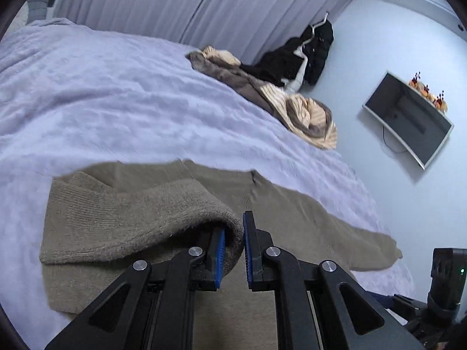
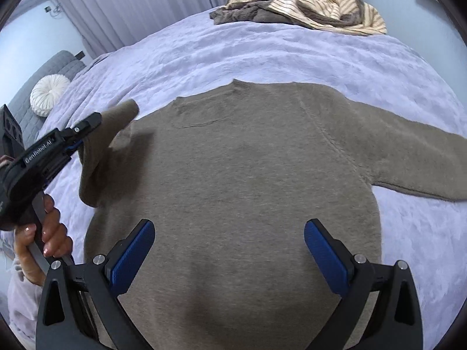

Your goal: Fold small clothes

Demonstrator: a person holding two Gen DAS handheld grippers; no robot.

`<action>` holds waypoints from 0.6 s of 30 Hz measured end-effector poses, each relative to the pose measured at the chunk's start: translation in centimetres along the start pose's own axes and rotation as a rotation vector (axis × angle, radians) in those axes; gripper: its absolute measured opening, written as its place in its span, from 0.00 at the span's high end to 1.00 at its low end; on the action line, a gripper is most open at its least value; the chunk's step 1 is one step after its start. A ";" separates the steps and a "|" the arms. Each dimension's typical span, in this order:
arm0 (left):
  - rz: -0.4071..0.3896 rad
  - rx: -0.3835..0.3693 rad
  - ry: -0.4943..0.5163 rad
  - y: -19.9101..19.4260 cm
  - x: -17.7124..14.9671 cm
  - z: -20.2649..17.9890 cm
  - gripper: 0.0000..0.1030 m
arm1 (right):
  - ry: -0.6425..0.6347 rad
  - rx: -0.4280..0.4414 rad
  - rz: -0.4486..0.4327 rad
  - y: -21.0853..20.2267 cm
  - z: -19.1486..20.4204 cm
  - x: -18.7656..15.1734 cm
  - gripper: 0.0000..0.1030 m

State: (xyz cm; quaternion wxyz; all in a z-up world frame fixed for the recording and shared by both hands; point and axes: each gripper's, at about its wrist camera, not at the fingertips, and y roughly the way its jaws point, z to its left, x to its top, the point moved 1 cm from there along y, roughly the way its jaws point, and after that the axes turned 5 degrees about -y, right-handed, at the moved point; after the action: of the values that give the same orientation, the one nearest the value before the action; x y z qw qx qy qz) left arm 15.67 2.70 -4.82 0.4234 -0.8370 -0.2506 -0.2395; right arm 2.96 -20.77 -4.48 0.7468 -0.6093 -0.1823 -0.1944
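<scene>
A taupe knit sweater (image 2: 248, 175) lies flat on the lilac bedspread (image 2: 204, 55), neck away from me, its right sleeve (image 2: 408, 151) stretched out to the side. My left gripper (image 1: 235, 242) is shut on the left sleeve (image 1: 140, 213) and holds it lifted over the sweater's body; it also shows in the right wrist view (image 2: 78, 137) at the left. My right gripper (image 2: 227, 250) is open and empty, hovering over the sweater's lower part.
A heap of striped beige, brown and black clothes (image 1: 292, 99) lies at the bed's far edge, also in the right wrist view (image 2: 306, 11). Curtains (image 1: 175, 0) hang behind the bed. A screen (image 1: 408, 116) hangs on the wall. A round white cushion (image 2: 49, 94) sits by the headboard.
</scene>
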 end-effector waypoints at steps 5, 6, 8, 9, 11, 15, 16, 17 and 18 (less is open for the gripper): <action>0.128 0.115 0.015 3.3 -2.8 -0.3 0.87 | 0.062 -0.019 0.039 0.8 -3.6 -0.8 0.01; 0.150 0.128 0.014 3.4 -3.1 0.0 0.82 | 0.066 -0.019 0.050 1.1 -3.9 -0.8 0.01; 0.141 0.183 0.023 2.2 -4.0 0.8 0.22 | 0.055 -0.016 0.062 1.5 -4.0 -0.8 0.01; 0.081 0.221 0.039 0.6 -4.2 0.9 0.15 | 0.040 -0.016 0.061 1.6 -3.7 -0.7 0.01; 0.005 0.256 0.059 -2.1 -4.9 1.4 0.13 | -0.018 -0.014 0.045 1.8 -2.4 0.2 0.01; -0.081 0.394 0.002 -7.2 -5.1 5.0 0.13 | -0.206 -0.005 0.004 2.2 2.4 2.2 0.01; -0.087 0.438 -0.024 -7.6 -5.0 6.1 0.13 | -0.276 -0.001 -0.016 2.3 4.2 2.7 0.01; -0.090 0.480 -0.066 -8.4 -5.3 7.6 0.13 | -0.343 -0.005 -0.032 2.5 6.1 3.1 0.01; -0.079 0.503 -0.109 -8.8 -5.7 9.1 0.13 | -0.429 -0.017 -0.051 2.9 8.3 3.4 0.01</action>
State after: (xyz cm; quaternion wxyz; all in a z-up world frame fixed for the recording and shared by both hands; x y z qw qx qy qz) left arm 7.58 13.52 -7.94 0.5944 -0.7066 -0.3572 -0.1405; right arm 7.10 -12.37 -3.61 0.6806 -0.6381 -0.3509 -0.0804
